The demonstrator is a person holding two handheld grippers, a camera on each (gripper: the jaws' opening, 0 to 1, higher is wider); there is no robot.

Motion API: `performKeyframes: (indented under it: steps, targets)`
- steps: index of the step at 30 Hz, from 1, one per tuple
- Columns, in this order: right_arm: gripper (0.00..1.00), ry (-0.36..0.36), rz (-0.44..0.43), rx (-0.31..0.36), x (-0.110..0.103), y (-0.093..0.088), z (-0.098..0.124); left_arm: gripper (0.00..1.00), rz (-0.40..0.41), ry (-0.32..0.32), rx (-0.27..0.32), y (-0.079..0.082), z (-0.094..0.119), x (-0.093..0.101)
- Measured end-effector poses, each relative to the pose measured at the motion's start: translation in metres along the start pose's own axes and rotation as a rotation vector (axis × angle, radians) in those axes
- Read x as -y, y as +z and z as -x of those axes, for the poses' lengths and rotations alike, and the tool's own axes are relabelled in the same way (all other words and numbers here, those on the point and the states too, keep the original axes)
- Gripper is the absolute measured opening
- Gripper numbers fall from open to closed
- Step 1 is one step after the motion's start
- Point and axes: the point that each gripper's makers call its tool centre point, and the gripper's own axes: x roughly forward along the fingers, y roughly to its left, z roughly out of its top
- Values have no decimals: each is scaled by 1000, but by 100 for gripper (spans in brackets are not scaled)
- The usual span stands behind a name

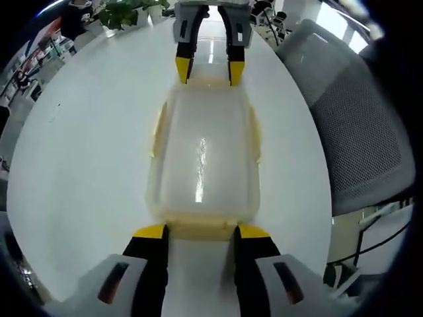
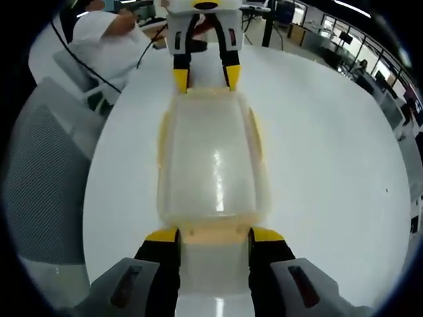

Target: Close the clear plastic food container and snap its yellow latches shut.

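The clear plastic container (image 1: pixel 203 155) (image 2: pixel 213 158) lies lengthwise on the white table (image 1: pixel 79 152) (image 2: pixel 330 152) with its lid on. Yellow latches (image 1: pixel 157 129) (image 2: pixel 256 132) run along its long sides. My left gripper (image 1: pixel 201 231) (image 2: pixel 205 78) stands open at one short end, its yellow-tipped jaws flanking the end latch (image 1: pixel 201 228). At the opposite short end my right gripper (image 2: pixel 214 235) (image 1: pixel 209 70) is open too, with that end latch (image 2: pixel 215 232) between its jaws. I cannot tell whether the latches are snapped down.
A grey mesh chair (image 1: pixel 357 132) (image 2: pixel 46 172) stands close to one side of the table. A person in white (image 2: pixel 106 46) sits beyond the far edge. Potted plants (image 1: pixel 125 13) stand at the table's far end.
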Motion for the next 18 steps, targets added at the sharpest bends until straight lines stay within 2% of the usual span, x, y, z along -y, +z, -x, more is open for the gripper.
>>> performKeyframes:
  steps: [11,18]
  targets:
    - [38,-4,-4,26,0,1,0,37,11,7,12,2,0,1]
    - [38,-9,-15,13,0,1,0,36,21,7,28,2,0,1]
